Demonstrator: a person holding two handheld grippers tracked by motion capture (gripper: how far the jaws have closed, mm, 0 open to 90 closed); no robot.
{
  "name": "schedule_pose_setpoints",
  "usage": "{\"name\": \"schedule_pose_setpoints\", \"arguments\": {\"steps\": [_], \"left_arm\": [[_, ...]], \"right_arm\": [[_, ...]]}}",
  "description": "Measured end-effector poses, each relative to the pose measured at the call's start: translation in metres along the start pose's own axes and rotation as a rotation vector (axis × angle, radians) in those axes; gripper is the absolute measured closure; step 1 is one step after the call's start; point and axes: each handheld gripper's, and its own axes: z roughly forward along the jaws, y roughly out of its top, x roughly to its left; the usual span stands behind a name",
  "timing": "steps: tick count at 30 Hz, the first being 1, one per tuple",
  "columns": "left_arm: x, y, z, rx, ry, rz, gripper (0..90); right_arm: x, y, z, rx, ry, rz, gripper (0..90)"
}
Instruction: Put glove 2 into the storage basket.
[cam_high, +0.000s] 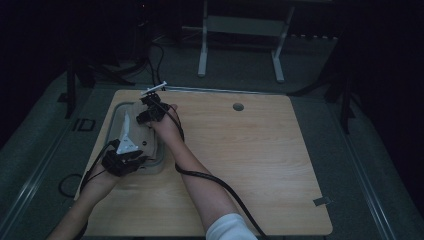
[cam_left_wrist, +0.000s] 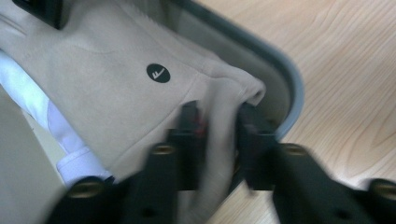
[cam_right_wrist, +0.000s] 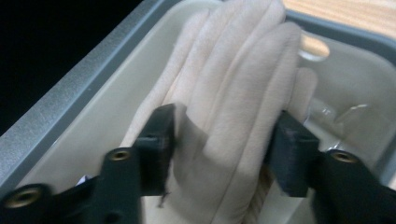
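Both grippers (cam_left_wrist: 218, 128) (cam_right_wrist: 224, 140) part-open astride beige folded cloth (cam_left_wrist: 116, 84) in the grey tray (cam_right_wrist: 60, 102).

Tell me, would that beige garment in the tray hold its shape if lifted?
Probably not. The beige garment bunches into soft folds between the right gripper fingers, so it likely droops. It looks light, and its fuzzy surface should resist slipping. A fold also lies between the left gripper fingers by the tray rim.
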Motion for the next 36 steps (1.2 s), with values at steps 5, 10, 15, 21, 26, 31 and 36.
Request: {"name": "schedule_pose_setpoints", "arguments": {"steps": [5, 10, 15, 21, 26, 31, 36], "left_arm": [[-0.003, 0.002, -0.007, -0.03, -0.003, -0.022, 38.9], [-0.005, 0.004, -0.009, -0.082, -0.043, -0.068, 22.9], [-0.011, 0.006, -0.005, -0.118, -0.026, -0.079, 14.4], [-0.02, 0.011, -0.001, -0.169, -0.05, -0.101, 14.4], [-0.029, 0.015, 0.005, -0.179, -0.074, -0.096, 14.4], [-0.038, 0.02, 0.012, -0.181, -0.091, -0.084, 14.4], [-0.047, 0.024, 0.017, -0.185, -0.112, -0.067, 14.5]], "right_arm": [[-0.006, -0.001, -0.017, -0.025, 0.036, -0.036, 24.4], [-0.008, -0.005, -0.03, -0.019, 0.057, -0.095, 17.7], [-0.011, -0.012, -0.045, -0.042, 0.05, -0.141, 15.5], [-0.019, -0.026, -0.064, -0.056, 0.051, -0.156, 15.0], [-0.028, -0.042, -0.075, -0.057, 0.05, -0.156, 15.1], [-0.041, -0.056, -0.085, -0.057, 0.035, -0.148, 15.1], [-0.054, -0.07, -0.09, -0.053, 0.03, -0.139, 15.2]]}}
